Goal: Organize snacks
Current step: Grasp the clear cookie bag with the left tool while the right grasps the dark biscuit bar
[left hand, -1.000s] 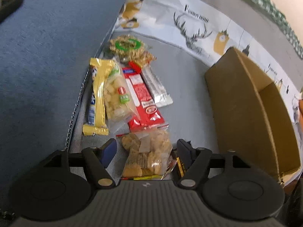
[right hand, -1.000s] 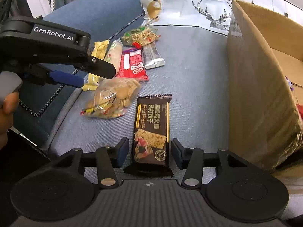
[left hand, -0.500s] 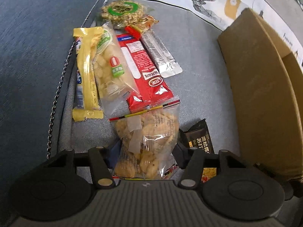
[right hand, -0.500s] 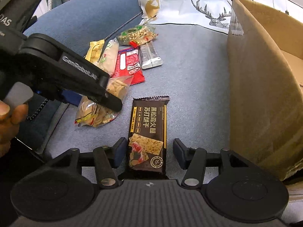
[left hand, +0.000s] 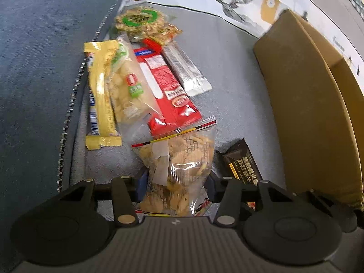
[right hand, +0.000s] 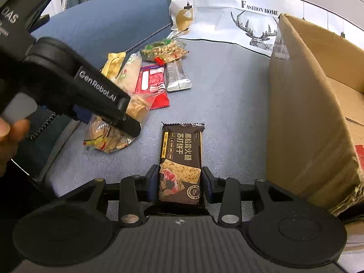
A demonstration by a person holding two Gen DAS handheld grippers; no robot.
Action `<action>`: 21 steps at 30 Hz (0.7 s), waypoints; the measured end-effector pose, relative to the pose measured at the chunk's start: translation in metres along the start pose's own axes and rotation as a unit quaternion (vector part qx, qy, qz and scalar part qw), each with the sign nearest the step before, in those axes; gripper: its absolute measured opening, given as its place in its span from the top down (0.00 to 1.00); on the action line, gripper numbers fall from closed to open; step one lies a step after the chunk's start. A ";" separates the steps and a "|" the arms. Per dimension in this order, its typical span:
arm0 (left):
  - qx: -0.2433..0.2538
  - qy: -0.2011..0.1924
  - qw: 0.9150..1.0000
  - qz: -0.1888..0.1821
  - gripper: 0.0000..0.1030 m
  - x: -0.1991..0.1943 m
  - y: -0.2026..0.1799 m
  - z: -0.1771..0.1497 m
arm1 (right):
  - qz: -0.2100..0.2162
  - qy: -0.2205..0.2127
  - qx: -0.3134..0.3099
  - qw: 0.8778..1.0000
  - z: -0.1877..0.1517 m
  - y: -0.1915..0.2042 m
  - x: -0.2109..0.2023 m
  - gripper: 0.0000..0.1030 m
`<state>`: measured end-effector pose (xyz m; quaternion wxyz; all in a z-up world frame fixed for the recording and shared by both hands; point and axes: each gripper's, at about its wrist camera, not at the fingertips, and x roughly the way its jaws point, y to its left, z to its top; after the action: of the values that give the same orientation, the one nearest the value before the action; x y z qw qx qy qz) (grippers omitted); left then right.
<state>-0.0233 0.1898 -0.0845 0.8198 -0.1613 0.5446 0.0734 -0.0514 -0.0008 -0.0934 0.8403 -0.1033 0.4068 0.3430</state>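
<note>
My left gripper (left hand: 176, 185) is shut on a clear zip bag of crackers (left hand: 179, 166), which lies on the grey sofa seat; it also shows in the right wrist view (right hand: 113, 134). My right gripper (right hand: 180, 185) is shut on a dark brown cracker packet (right hand: 182, 157), whose end shows in the left wrist view (left hand: 242, 166). Behind lie a red packet (left hand: 168, 91), a yellow bar (left hand: 101, 100), a clear bag of pale snacks (left hand: 127, 91), a silver bar (left hand: 186, 70) and a green-labelled bag (left hand: 138, 20).
An open cardboard box (right hand: 302, 113) stands on the right, close to my right gripper; it also shows in the left wrist view (left hand: 311, 104). A blue armrest (left hand: 41, 45) rises on the left. A white deer-print cloth (right hand: 227, 22) covers the sofa back.
My left gripper moved forward over the cracker bag and closed on it. My right gripper closed its fingers onto the dark packet.
</note>
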 end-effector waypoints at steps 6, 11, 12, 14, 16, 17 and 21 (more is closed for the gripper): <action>0.021 0.009 1.000 0.006 0.46 0.006 -0.006 -0.001 | -0.007 0.010 -0.008 1.000 -0.002 0.003 0.006 0.60; 0.023 0.008 1.000 0.005 0.46 0.006 -0.004 -0.002 | -0.006 0.010 -0.006 1.000 -0.002 0.003 0.006 0.60; 0.022 0.008 1.000 0.005 0.46 0.006 -0.004 -0.003 | -0.007 0.010 -0.007 1.000 -0.001 0.003 0.006 0.60; 0.023 0.008 1.000 0.006 0.46 0.006 -0.004 -0.003 | -0.007 0.010 -0.008 1.000 -0.001 0.003 0.007 0.60; 0.025 0.008 1.000 0.007 0.46 0.006 -0.005 -0.003 | -0.007 0.010 -0.008 1.000 -0.001 0.003 0.007 0.60; 0.025 0.008 1.000 0.008 0.46 0.007 -0.006 -0.002 | -0.007 0.010 -0.008 1.000 -0.002 0.003 0.006 0.60; 0.025 0.008 1.000 0.009 0.46 0.007 -0.006 -0.002 | -0.007 0.010 -0.008 1.000 -0.001 0.003 0.007 0.60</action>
<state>-0.0205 0.1829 -0.0908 0.8186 -0.1364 0.5541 0.0654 -0.0510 0.0041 -0.0989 0.8379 -0.1160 0.4118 0.3391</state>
